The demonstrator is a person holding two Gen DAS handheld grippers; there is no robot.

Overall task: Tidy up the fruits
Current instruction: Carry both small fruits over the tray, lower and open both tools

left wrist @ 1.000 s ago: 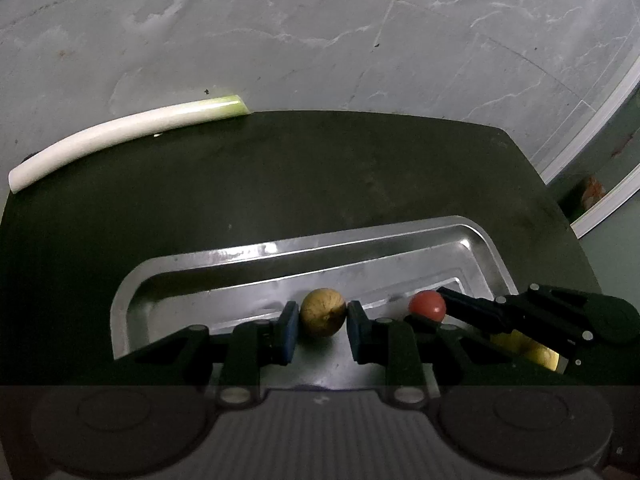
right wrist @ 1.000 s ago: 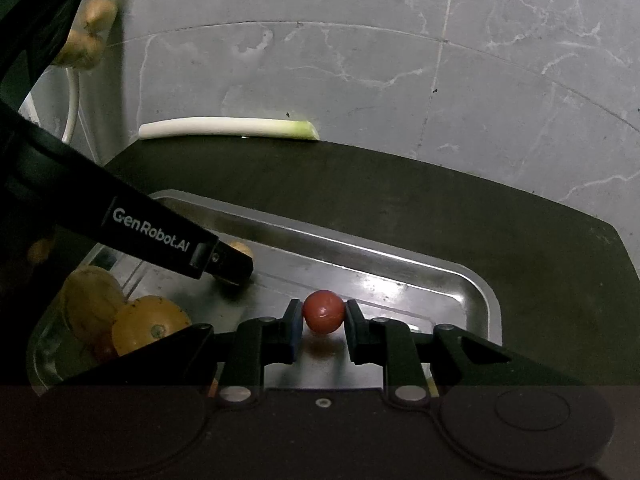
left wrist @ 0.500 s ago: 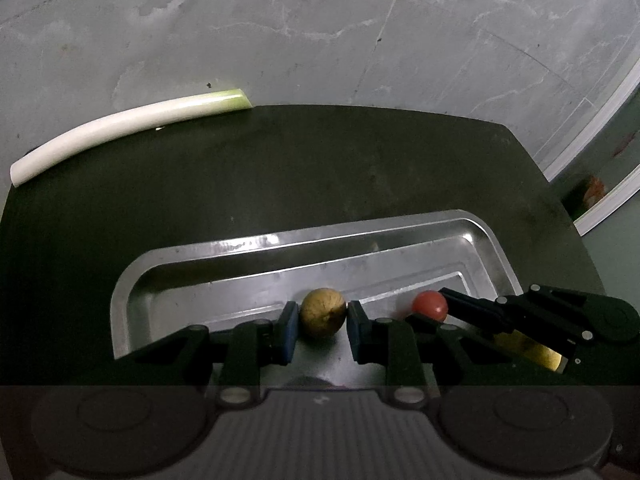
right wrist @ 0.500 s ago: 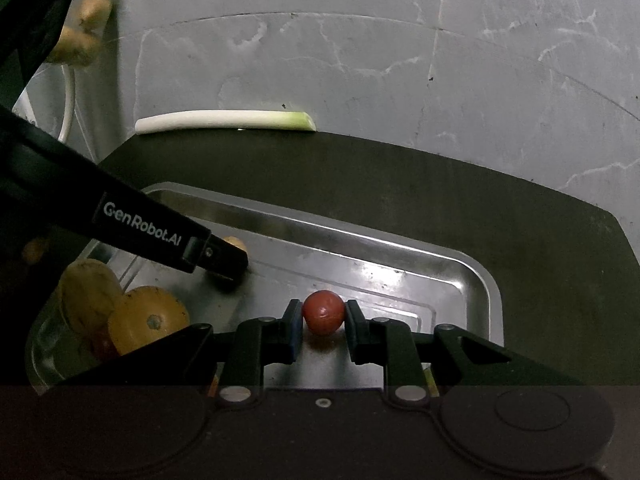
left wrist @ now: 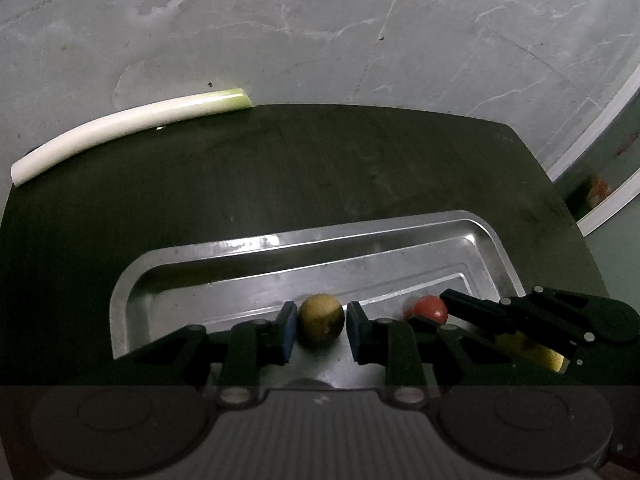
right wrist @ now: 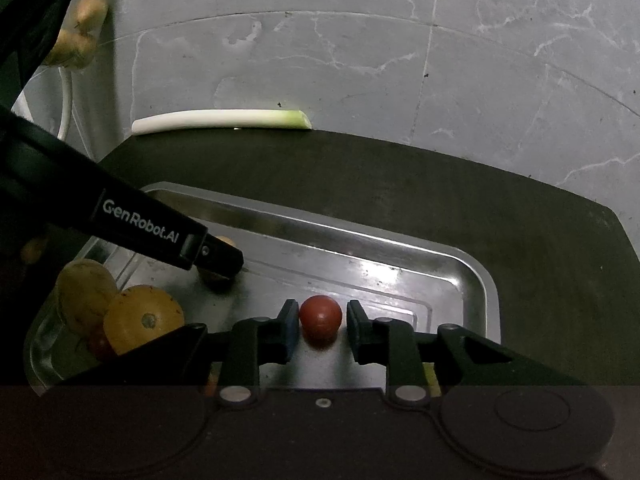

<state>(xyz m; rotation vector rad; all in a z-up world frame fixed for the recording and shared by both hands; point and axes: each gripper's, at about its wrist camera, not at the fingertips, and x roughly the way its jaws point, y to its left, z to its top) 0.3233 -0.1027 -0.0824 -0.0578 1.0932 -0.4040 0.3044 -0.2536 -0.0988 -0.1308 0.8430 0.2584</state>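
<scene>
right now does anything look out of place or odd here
One thing: a cut leek stalk lies alone at the far edge of the dark mat, half off it on the stone surface, away from the metal tray where the fruits sit. It is a vegetable among fruit. Nothing looks spilled or damaged.

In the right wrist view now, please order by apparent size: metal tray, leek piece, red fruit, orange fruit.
1. metal tray
2. leek piece
3. orange fruit
4. red fruit

The leek lies farther from the camera, so its true size is unsure.
</scene>
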